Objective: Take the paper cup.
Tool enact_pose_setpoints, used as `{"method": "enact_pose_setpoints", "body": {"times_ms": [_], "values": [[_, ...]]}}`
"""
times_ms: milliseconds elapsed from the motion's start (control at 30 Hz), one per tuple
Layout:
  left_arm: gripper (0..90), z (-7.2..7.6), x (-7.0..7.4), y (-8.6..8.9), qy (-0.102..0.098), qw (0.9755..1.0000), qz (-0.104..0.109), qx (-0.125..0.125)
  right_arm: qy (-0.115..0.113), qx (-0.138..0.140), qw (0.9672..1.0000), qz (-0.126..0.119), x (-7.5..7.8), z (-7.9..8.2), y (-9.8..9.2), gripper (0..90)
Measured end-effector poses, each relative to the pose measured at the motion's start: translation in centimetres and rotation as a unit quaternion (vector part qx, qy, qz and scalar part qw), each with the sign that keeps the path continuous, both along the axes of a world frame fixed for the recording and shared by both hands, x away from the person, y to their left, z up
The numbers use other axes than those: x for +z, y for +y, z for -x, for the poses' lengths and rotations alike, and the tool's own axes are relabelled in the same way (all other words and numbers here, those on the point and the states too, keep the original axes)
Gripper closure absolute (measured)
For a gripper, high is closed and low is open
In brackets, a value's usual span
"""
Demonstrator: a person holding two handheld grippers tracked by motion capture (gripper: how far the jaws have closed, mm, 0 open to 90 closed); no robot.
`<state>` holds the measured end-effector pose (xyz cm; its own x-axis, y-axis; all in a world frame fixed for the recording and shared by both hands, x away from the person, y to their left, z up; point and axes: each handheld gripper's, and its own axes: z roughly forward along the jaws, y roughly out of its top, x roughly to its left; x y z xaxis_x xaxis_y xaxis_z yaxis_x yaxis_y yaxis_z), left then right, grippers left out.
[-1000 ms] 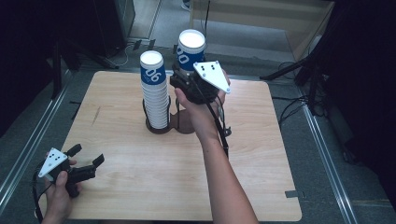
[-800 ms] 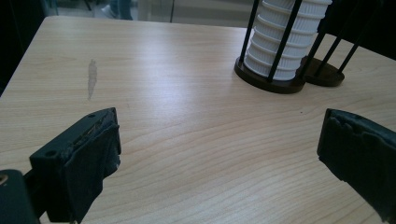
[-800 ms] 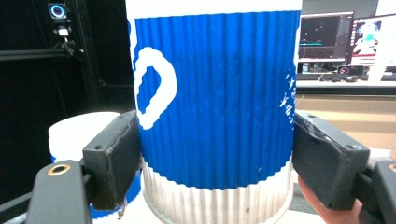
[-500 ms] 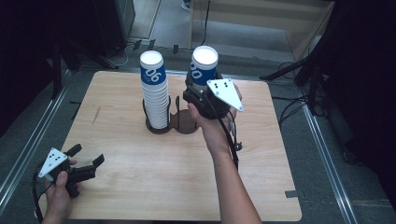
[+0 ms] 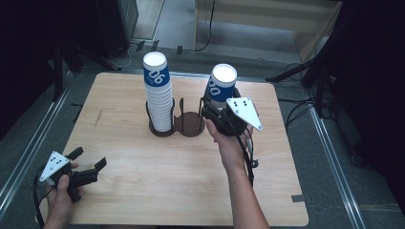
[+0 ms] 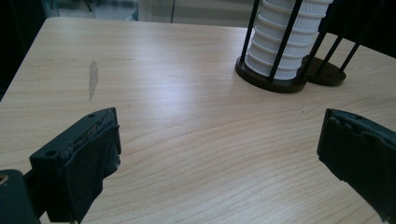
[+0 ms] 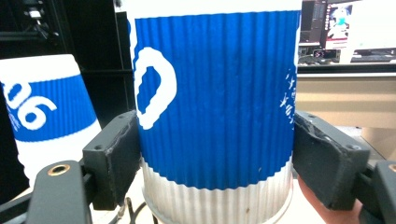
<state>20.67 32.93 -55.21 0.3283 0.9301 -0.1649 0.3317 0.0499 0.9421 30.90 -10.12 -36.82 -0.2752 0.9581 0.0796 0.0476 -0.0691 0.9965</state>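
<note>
Dark floor and cabling ringed the pale wooden surface (image 5: 143, 186) in the high view. At centre frame a black wire holder (image 5: 184, 125) stood with a tall stack of cups (image 5: 158, 95) in its left ring. Just right of it, the right tool (image 5: 216, 110) was clamped on a single blue-and-white paper cup (image 5: 221, 86), which sat upside down, its white base up, above the holder's right side; whether it touched the holder could not be told. The right hand (image 5: 229, 143) reached in from the bottom edge, forearm running straight up the frame, the tool aimed away from the person. At lower left the left tool (image 5: 88, 168) rested low near the surface's corner, its jaws apart and nothing between them.

From the left gripper view, both black jaws stood wide at the bottom corners over bare wood, with the holder and ribbed cup stack (image 6: 289, 42) at upper right.

From the right gripper view, the cup (image 7: 215, 93) sat centre frame, the pads (image 7: 116, 158) pressing its corrugated sleeve from both sides, near the band's lower edge. Judging by its looks, the cup would be light and easily crushed; the ribbed sleeve gives good friction, so a gentle squeeze at mid-wall should serve best.
</note>
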Motion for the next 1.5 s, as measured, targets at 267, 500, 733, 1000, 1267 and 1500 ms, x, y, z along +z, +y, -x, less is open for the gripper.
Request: {"method": "enact_pose_setpoints", "body": {"times_ms": [267, 500, 733, 1000, 1267, 1500], "values": [[15.2, 0.0, 0.0, -0.1, -0.005, 0.9998, -0.003, 0.020, 0.006, -0.012, 0.9999, 0.006, -1.6, 0.7, -1.5, 20.6], [8.9, 0.1, 0.1, 0.0, 0.011, 0.9999, -0.004, 0.004, 0.019, -0.019, 0.9996, 0.003, -3.2, 1.4, -2.7, 20.6], [2.3, 0.1, 0.2, 0.1, 0.021, 0.9997, -0.001, -0.016, 0.025, -0.027, 0.9993, 0.005, -4.7, 2.3, -3.6, 20.6], [2.3, -0.3, 0.3, 0.2, 0.039, 0.9989, -0.002, -0.026, 0.039, -0.030, 0.9988, 0.004, -6.6, 3.1, -4.4, 20.6], [2.3, -0.6, 0.3, 0.6, 0.053, 0.9984, 0.015, -0.015, 0.040, -0.038, 0.9983, 0.016, -8.1, 4.2, -4.8, 20.5], [2.3, -0.7, 1.4, 0.3, 0.045, 0.9988, 0.016, -0.011, 0.045, -0.036, 0.9981, 0.020, -8.9, 4.9, -5.1, 20.5]]}}
